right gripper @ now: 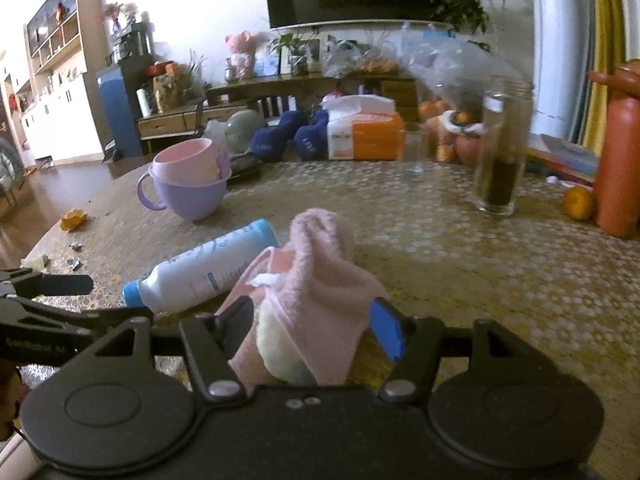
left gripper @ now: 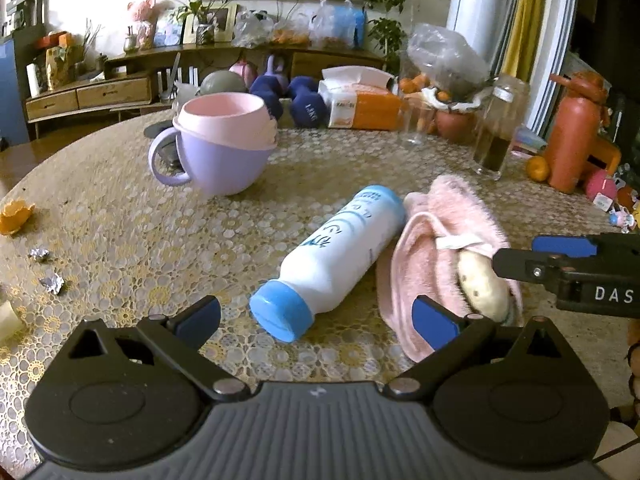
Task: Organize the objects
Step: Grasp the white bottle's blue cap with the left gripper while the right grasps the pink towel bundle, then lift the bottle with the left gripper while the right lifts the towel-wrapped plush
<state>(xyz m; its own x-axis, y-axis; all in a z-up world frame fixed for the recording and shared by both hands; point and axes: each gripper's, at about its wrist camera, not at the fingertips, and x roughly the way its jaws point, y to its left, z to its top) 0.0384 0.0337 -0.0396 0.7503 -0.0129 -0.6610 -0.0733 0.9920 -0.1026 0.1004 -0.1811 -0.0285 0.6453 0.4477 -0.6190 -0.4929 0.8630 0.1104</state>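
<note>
A white bottle [left gripper: 344, 248] with a blue cap lies on its side on the lace-covered table [left gripper: 120, 220], cap towards me. My left gripper [left gripper: 316, 310] hangs open just above the cap end, one finger on each side. Right of the bottle [right gripper: 208, 268] lies a bunched pink cloth [left gripper: 432, 240] wrapped round a pale yellowish object [left gripper: 480, 284]. My right gripper [right gripper: 312, 312] is open, its fingers either side of the cloth [right gripper: 320, 264]; it enters the left wrist view [left gripper: 520, 256] from the right. A purple cup [left gripper: 224, 152] holding pink cups stands behind.
A glass jar [left gripper: 498, 128] of dark liquid, an orange-red bottle [left gripper: 568, 140] and a tangerine [right gripper: 578, 202] stand far right. A tissue pack [left gripper: 360, 100] and blue dumbbells [left gripper: 304, 104] line the back. Orange peel [left gripper: 14, 216] and foil scraps [left gripper: 52, 282] lie left.
</note>
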